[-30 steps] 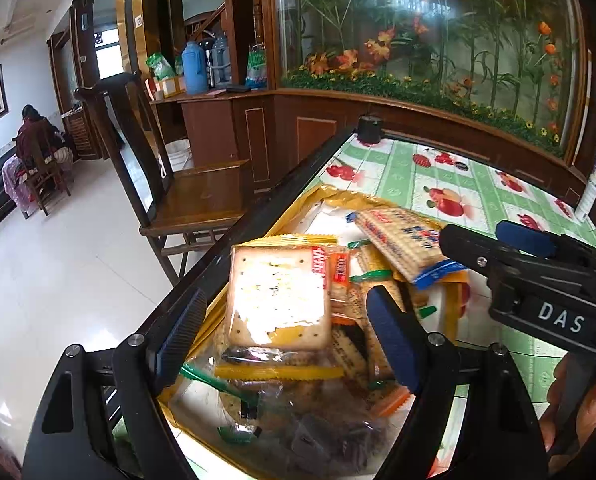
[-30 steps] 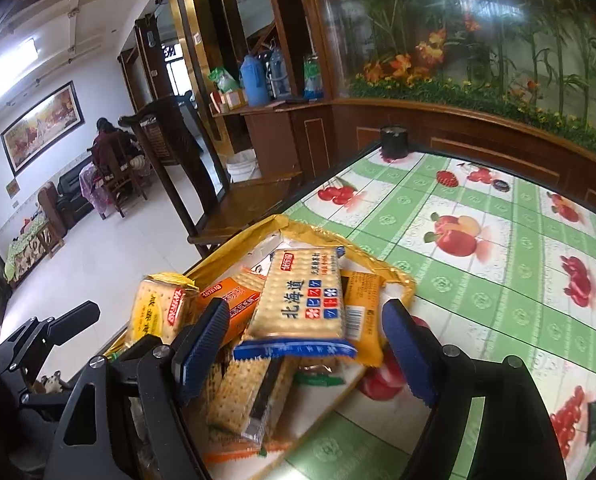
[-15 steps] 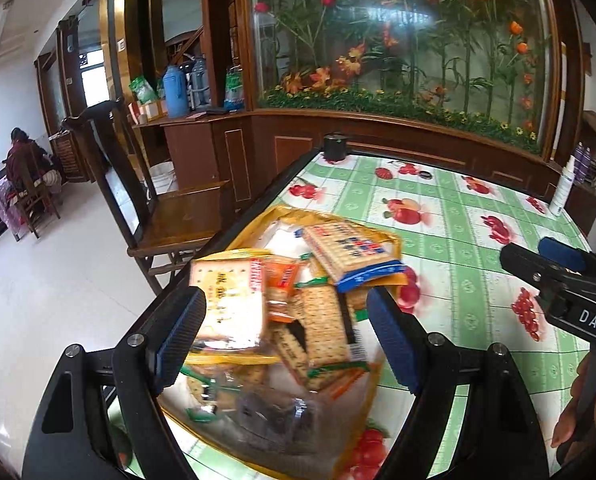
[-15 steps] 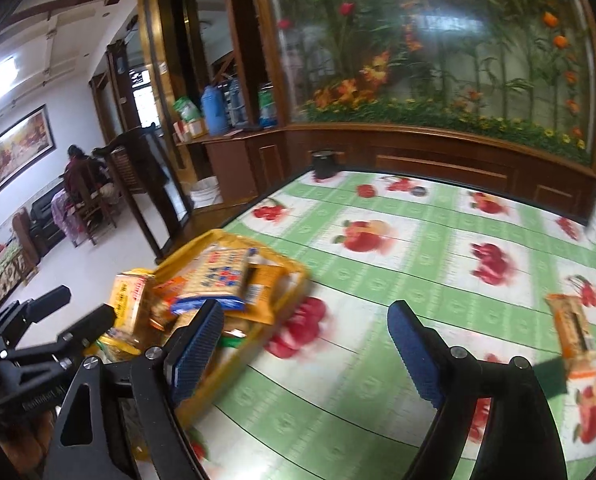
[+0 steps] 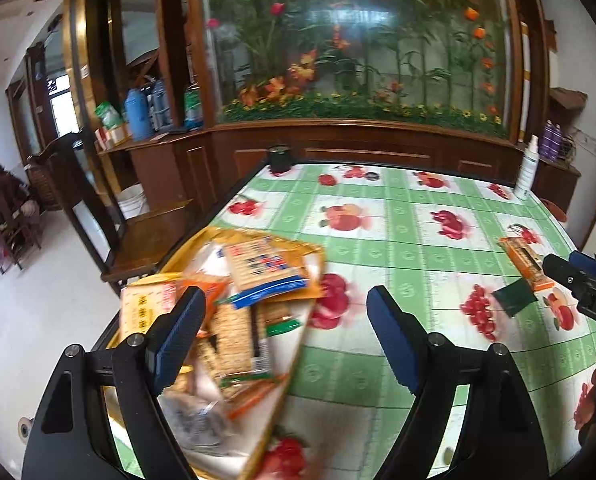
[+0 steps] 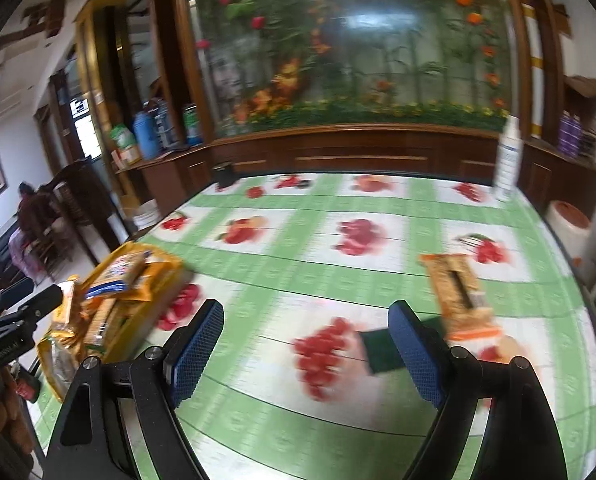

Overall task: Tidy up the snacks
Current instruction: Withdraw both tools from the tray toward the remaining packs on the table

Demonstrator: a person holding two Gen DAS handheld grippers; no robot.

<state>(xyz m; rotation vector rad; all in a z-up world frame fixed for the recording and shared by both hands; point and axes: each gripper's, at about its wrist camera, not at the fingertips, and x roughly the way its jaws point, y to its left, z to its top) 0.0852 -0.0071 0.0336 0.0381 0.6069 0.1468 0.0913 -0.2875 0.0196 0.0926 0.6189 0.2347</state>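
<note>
A yellow tray [image 5: 282,239] piled with cracker packets sits at the table's left edge, with a blue-edged packet [image 5: 264,270] on top. My left gripper [image 5: 286,320] hangs open just right of the pile, nothing between its fingers. In the right wrist view the tray [image 6: 166,276] lies far to the left. My right gripper [image 6: 305,332] is open over the fruit-print cloth. A lone orange cracker packet [image 6: 457,296] lies just beyond its right finger, with a dark green patch [image 6: 377,350] beside it. That packet [image 5: 523,260] and the right gripper [image 5: 585,280] show at the left view's right edge.
A white spray bottle [image 6: 507,160] stands at the table's far right corner, a black cup [image 5: 280,159] at the far left one. A wooden chair [image 5: 146,232] stands left of the table. A wooden cabinet with a flower display runs behind. A person sits far left.
The right gripper has swung right, away from the tray, leaving the blue-edged packet on the pile; the lone orange packet has come into its view. The left gripper drew back and to the right.
</note>
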